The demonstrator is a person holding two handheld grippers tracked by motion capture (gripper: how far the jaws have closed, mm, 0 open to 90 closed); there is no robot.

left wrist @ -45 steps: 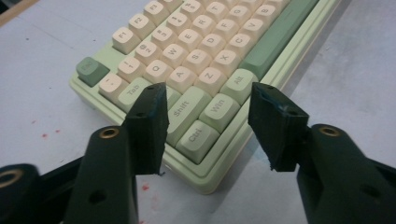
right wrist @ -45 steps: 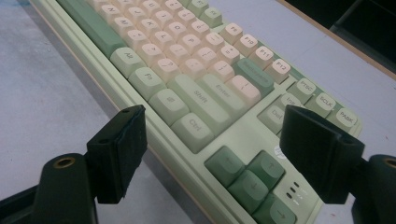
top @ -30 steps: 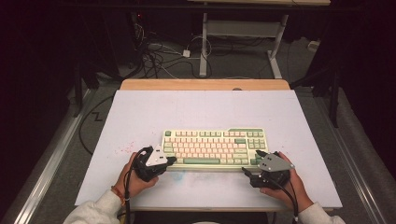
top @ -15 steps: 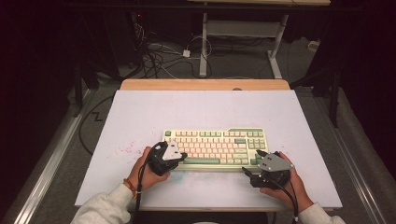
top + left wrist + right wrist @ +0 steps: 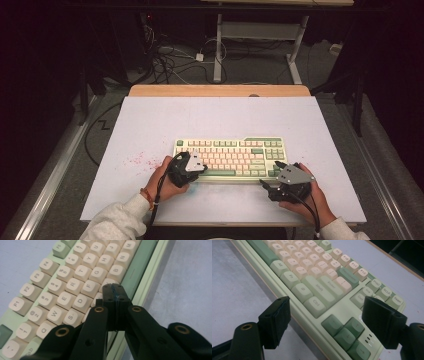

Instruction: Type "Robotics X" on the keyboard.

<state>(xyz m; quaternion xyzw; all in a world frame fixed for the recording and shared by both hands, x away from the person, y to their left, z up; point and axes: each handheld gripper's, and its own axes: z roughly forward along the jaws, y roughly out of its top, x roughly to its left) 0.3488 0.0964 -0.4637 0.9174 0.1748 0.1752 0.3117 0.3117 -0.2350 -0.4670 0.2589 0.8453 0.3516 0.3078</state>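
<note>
A pale green keyboard with cream and green keys lies on the white table top, nearer the front edge. My left gripper is shut with nothing in it, its tips over the lower-left letter keys. In the left gripper view the closed tips sit just above the keys beside the green space bar. My right gripper is open at the keyboard's front right corner. Its jaws straddle the Ctrl key and the arrow keys without touching them.
Faint red specks mark the table top left of the keyboard. A wooden strip runs along the table's far edge. Beyond it, cables and a white desk frame stand on the dark floor.
My left gripper has moved right from the table top onto the keyboard's lower-left keys. The right gripper has stayed where it was, still open.
</note>
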